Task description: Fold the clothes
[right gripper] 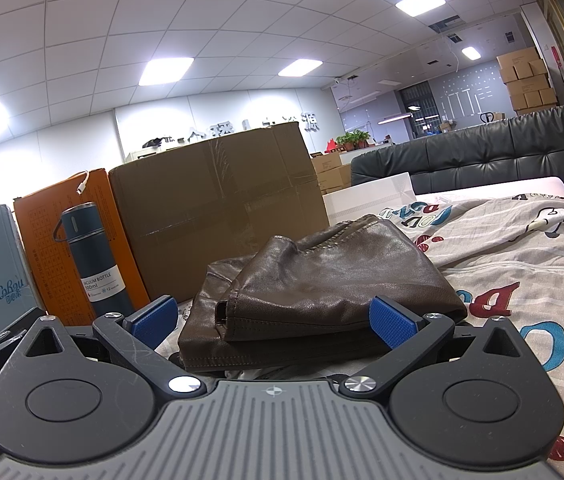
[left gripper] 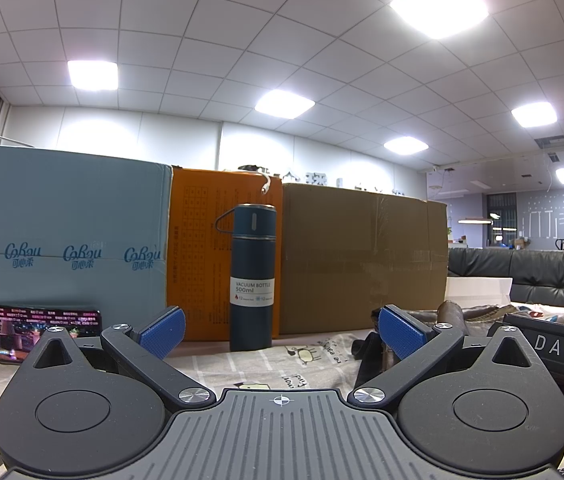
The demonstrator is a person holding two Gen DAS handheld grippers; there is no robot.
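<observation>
- Right wrist view: a brown leather-look garment (right gripper: 321, 280) lies bunched on the printed bedsheet (right gripper: 521, 264), just in front of the right gripper (right gripper: 274, 316), whose blue pads (right gripper: 391, 322) are spread wide on either side of the garment's near edge and pinch nothing.
- The garment already shows layers stacked one over another, with a stitched hem facing the camera, so some folding looks done; still, its top is lumpy and the back edge rises in a hump, so I judge it only partly folded or loosely gathered.
- Left wrist view: the left gripper (left gripper: 280, 330) is also spread open and empty, aimed at a dark blue flask (left gripper: 252, 276) standing against the cardboard boxes (left gripper: 361, 260), with a phone (left gripper: 22, 330) propped to its left.
- Only a sliver of the garment shows at this view's right, beside the other tool's body.
- Left to do, in my judgement: take hold of an edge, flatten the hump and finish a tidy fold.
</observation>
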